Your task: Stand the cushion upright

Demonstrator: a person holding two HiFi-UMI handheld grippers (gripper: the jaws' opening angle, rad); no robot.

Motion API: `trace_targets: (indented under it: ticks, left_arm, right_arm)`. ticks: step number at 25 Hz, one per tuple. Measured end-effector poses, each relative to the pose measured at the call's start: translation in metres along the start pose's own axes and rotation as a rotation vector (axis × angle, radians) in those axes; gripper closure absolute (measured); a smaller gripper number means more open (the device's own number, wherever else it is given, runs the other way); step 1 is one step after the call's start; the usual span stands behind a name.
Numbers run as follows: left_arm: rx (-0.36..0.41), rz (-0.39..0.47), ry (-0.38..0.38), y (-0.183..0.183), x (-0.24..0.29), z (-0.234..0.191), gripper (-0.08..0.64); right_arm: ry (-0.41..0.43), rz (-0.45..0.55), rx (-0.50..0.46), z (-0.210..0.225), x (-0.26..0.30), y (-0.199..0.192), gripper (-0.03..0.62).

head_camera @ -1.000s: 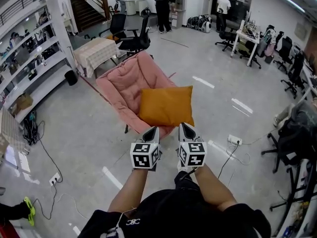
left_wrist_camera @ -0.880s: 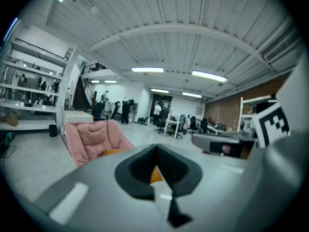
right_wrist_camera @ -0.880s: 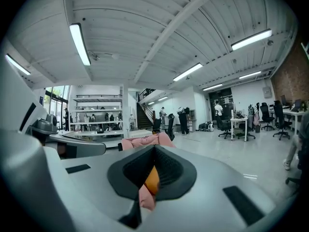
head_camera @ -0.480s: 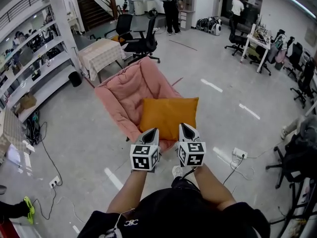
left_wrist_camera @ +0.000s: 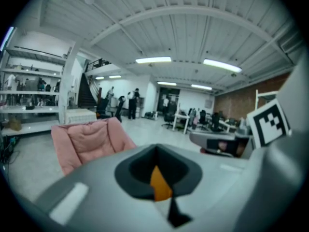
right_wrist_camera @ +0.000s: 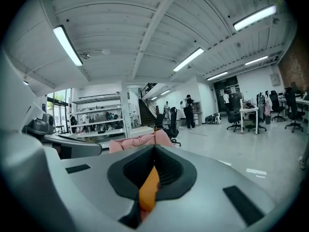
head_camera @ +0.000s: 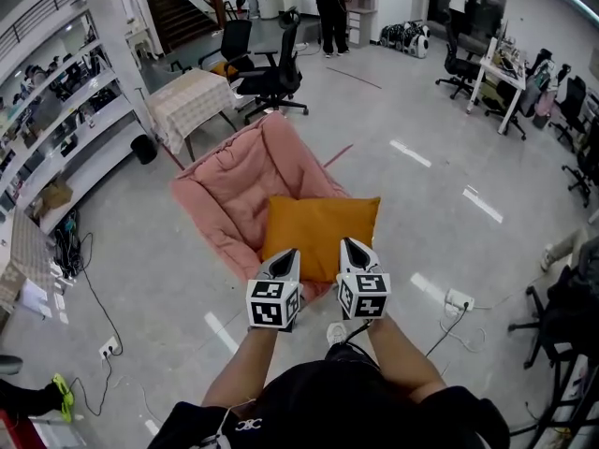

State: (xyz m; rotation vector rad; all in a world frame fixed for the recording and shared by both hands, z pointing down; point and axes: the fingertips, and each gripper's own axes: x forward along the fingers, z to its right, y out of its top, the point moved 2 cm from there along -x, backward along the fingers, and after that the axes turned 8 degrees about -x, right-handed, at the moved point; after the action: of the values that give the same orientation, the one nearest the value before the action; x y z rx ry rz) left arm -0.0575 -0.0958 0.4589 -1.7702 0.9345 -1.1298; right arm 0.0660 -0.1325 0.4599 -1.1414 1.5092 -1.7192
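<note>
An orange cushion (head_camera: 320, 234) lies flat on the seat of a pink padded chair (head_camera: 234, 171). In the head view my left gripper (head_camera: 285, 259) and right gripper (head_camera: 350, 248) are held side by side, just short of the cushion's near edge and pointing at it. Both are shut, with nothing between their jaws. In the left gripper view a sliver of the cushion (left_wrist_camera: 159, 185) shows through the notch where the jaws meet, with the pink chair (left_wrist_camera: 89, 139) to the left. The right gripper view shows the same orange sliver (right_wrist_camera: 148, 190) and the chair's top (right_wrist_camera: 140, 140).
A table with a checked cloth (head_camera: 192, 101) and black office chairs (head_camera: 271, 68) stand behind the pink chair. Shelving (head_camera: 56, 129) runs along the left. A power strip with cable (head_camera: 459, 299) lies on the floor at the right. People stand far back (head_camera: 332, 3).
The chair and cushion have come nearer to both grippers, which moved forward together. Their jaws stayed shut and side by side.
</note>
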Motion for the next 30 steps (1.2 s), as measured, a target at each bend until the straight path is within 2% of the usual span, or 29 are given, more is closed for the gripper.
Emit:
trace_targets:
  ticks: [10, 15, 19, 25, 30]
  left_arm:
    - [-0.014, -0.008, 0.02, 0.024, 0.08, -0.019, 0.563]
    - [-0.017, 0.043, 0.053, 0.04, 0.108, -0.031, 0.563]
    - [-0.063, 0.039, 0.064, 0.047, 0.135, -0.038, 0.563]
    - [-0.097, 0.03, 0.113, 0.044, 0.163, -0.047, 0.563]
    - [-0.113, -0.002, 0.141, 0.027, 0.163, -0.056, 0.563]
  right_arm:
    - [-0.013, 0.009, 0.007, 0.053, 0.077, 0.01, 0.594]
    - [0.024, -0.009, -0.006, 0.069, 0.115, 0.014, 0.594]
    - [0.051, -0.03, -0.021, 0.083, 0.139, 0.013, 0.594]
    - [0.096, -0.093, -0.046, 0.105, 0.168, -0.002, 0.594]
    - [0.12, -0.155, -0.005, 0.109, 0.178, -0.027, 0.594]
